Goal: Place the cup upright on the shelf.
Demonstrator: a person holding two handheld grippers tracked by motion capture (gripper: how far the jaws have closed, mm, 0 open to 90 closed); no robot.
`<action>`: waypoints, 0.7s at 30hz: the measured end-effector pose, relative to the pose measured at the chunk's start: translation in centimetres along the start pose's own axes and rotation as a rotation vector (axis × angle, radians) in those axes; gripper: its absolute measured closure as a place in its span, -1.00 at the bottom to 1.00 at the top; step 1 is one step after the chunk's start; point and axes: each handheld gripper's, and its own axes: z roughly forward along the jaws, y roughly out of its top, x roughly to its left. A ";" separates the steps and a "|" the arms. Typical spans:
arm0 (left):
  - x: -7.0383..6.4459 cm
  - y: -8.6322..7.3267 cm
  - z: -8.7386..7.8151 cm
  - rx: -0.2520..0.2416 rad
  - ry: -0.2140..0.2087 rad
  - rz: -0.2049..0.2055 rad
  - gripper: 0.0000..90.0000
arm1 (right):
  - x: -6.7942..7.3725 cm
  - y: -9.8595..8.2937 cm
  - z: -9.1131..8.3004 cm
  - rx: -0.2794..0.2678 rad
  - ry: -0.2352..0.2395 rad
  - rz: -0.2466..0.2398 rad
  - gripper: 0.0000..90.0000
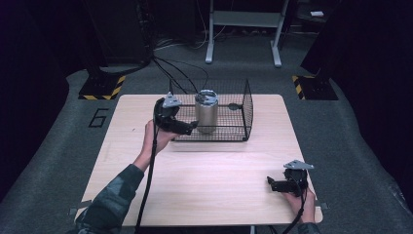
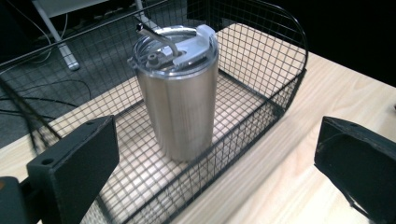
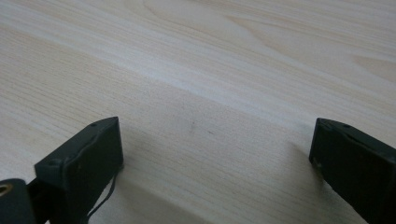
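Resting low at the near right corner of the worktop (image 1: 204, 185), the right gripper (image 1: 273, 184) has its jaws wide apart and holds nothing. In the right gripper view there is bare wood grain between the two black jaws, so this gripper seems to take no part in the work for now.

Farther in, the left hand (image 1: 157, 137) carries the left gripper (image 1: 191, 126) up to the near side of the wire basket (image 1: 247, 105). Its jaws are also apart and empty. In the left gripper view they stand on both sides of the picture, and the steel tumbler (image 2: 181, 107) is seen between them but farther off, behind the basket's near wall.

The tumbler stands upright inside the basket, toward its left end. It has a clear lid (image 2: 175, 49) with a folded handle on top. The basket sits across the far middle of the worktop.

By judgement, the step in hand is the approach to the tumbler, before any grasp. From the high view the gripper looks very close to the tumbler, but whether it touches cannot be told. The next move probably calls for lifting the open jaws above the basket's rim, bringing them around the tumbler's body, and closing firmly, because the smooth metal may slip. The mesh wall leaves little room, so a jaw could catch on it.
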 end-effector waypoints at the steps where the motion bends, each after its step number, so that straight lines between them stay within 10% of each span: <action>1: -0.1 -0.4 -1.0 -0.003 0.003 0.004 -1.00 | 0.0 0.0 0.0 0.000 -0.001 -0.001 -0.95; 21: 0.5 -8.3 -9.6 0.066 0.083 0.017 -1.00 | 0.0 0.0 0.0 0.000 -0.001 0.000 -0.95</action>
